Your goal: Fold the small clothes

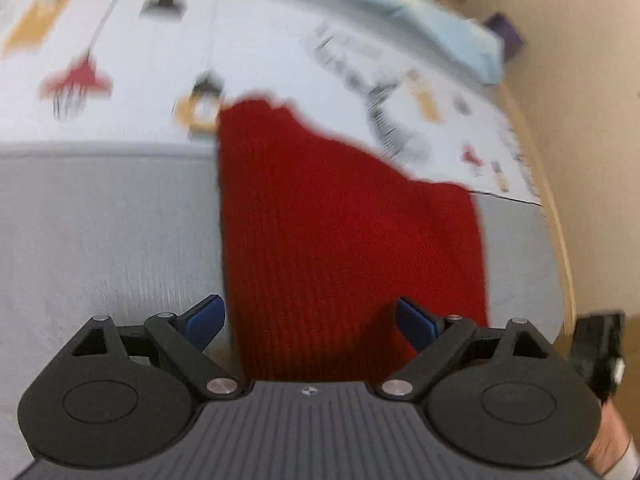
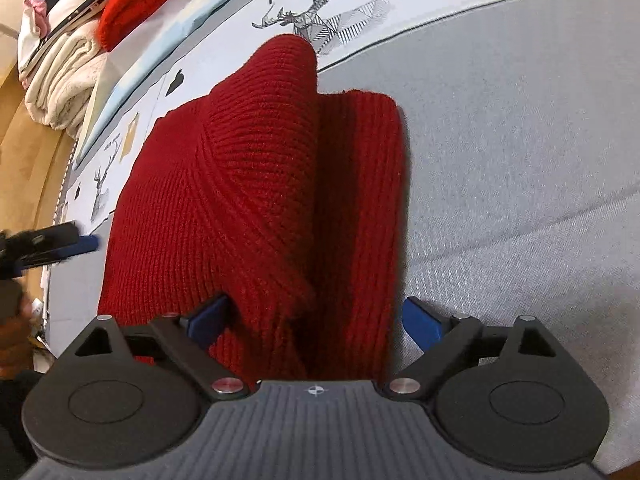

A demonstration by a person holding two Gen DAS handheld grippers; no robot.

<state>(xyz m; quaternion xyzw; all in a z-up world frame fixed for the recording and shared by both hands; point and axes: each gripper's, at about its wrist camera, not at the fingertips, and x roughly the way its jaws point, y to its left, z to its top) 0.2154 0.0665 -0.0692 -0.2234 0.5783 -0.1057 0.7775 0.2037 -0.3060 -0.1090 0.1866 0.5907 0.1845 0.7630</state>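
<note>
A red knitted garment (image 2: 256, 200) lay on a grey cloth (image 2: 520, 160) that covered the near part of the surface. Its far end reached past the grey edge onto a white sheet (image 2: 360, 0) printed with deer and small coloured shapes. In the right wrist view the garment was folded lengthwise, with one thick ribbed layer lying over another and a rounded fold rising at the far end.

The right gripper (image 2: 316, 316) pointed down over the near end of the garment. Its jaws stood wide apart, with the blue pads (image 2: 420, 320) on either side of the red knit and not pressing on it. The left pad sat at the garment's surface, while the right pad was just off the garment's right edge, above the grey cloth.

The left gripper (image 1: 310, 320) also pointed down with its jaws spread wide. The red garment (image 1: 340, 240) lay below and between its blue pads (image 1: 206, 320), and nothing was pinched. This view was blurred, so fine detail of the knit and the print could not be made out.

At the far left of the right wrist view a pile of folded clothes (image 2: 72, 60) sat beyond the sheet: cream, white, dark green and bright red pieces. The other gripper's dark body with a blue tip showed at that picture's left edge, near the garment's left side.
</note>
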